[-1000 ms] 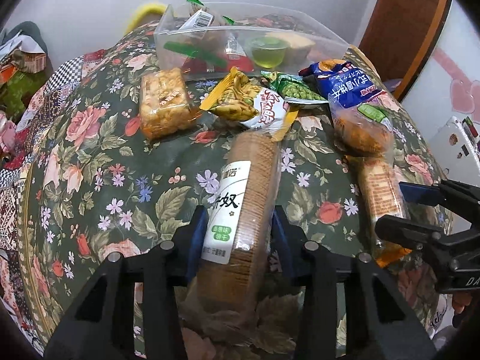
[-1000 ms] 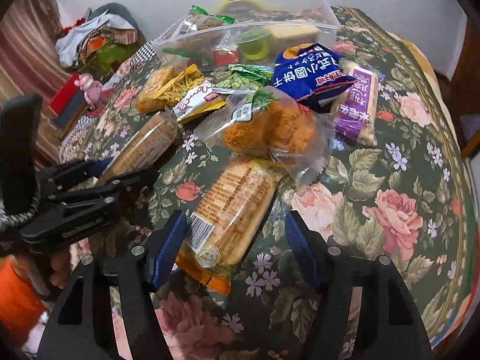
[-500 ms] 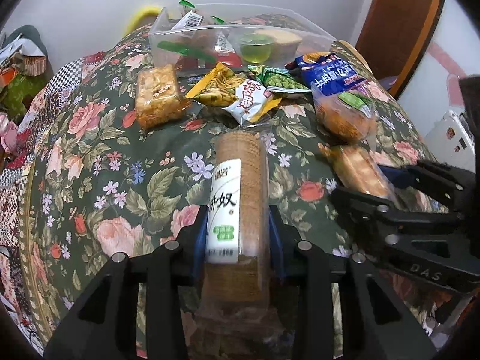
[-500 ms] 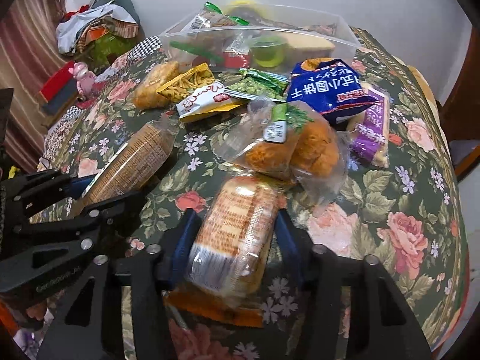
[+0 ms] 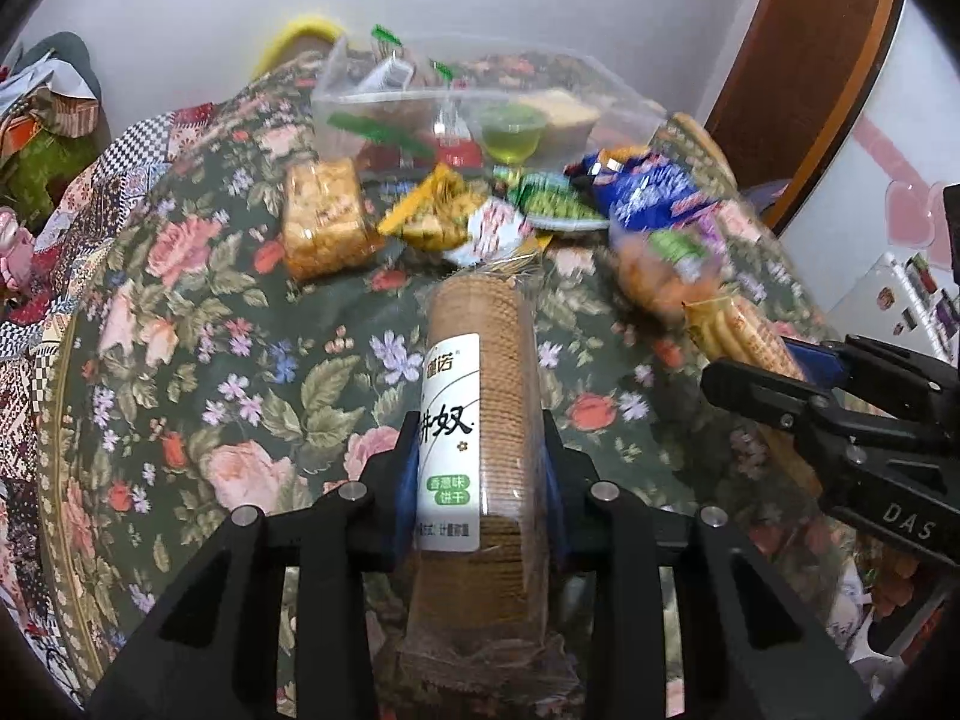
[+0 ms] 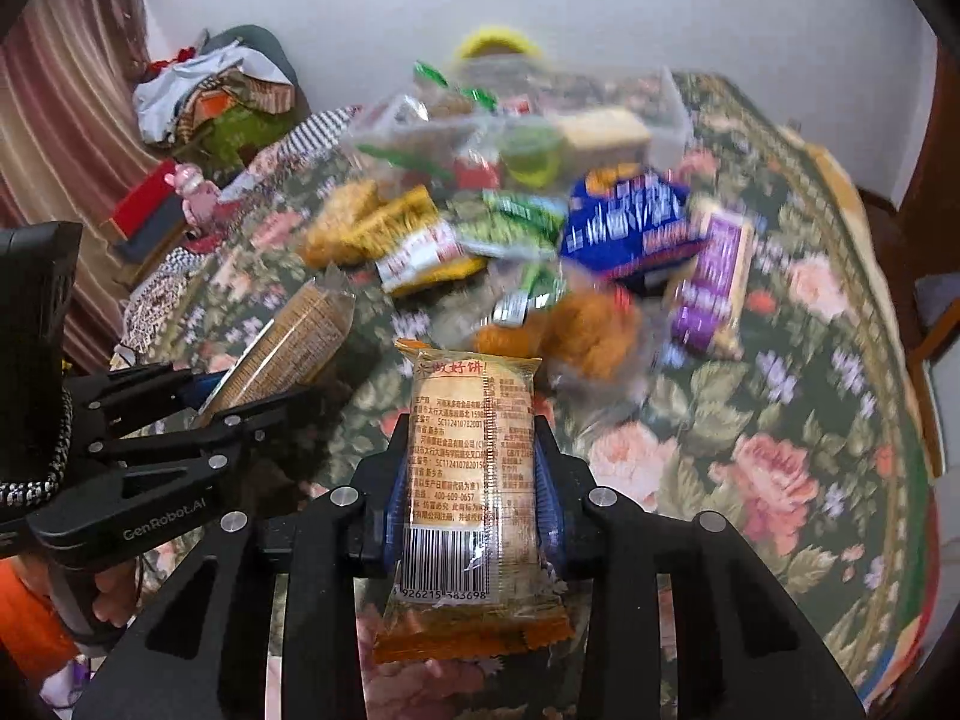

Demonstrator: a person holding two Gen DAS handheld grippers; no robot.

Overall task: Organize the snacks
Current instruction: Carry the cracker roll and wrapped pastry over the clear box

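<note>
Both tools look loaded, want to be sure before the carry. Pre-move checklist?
1. Left tool shut on cracker roll: ok.
2. Right tool shut on orange pack: ok.
3. Grip placement: both packs are held near mid-length, ends sticking out: ok.
4. Both packs lifted off the tablecloth: cannot tell, frames blurred.
5. Clear bin open at the top: ok.
6. Free room in bin: cannot tell; it already holds a green cup and wrapped snacks.

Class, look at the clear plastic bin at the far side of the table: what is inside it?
Inside the bin: a green jelly cup, a pale cake and green-edged wrappers. Whatever lies beneath them is covered.
</note>
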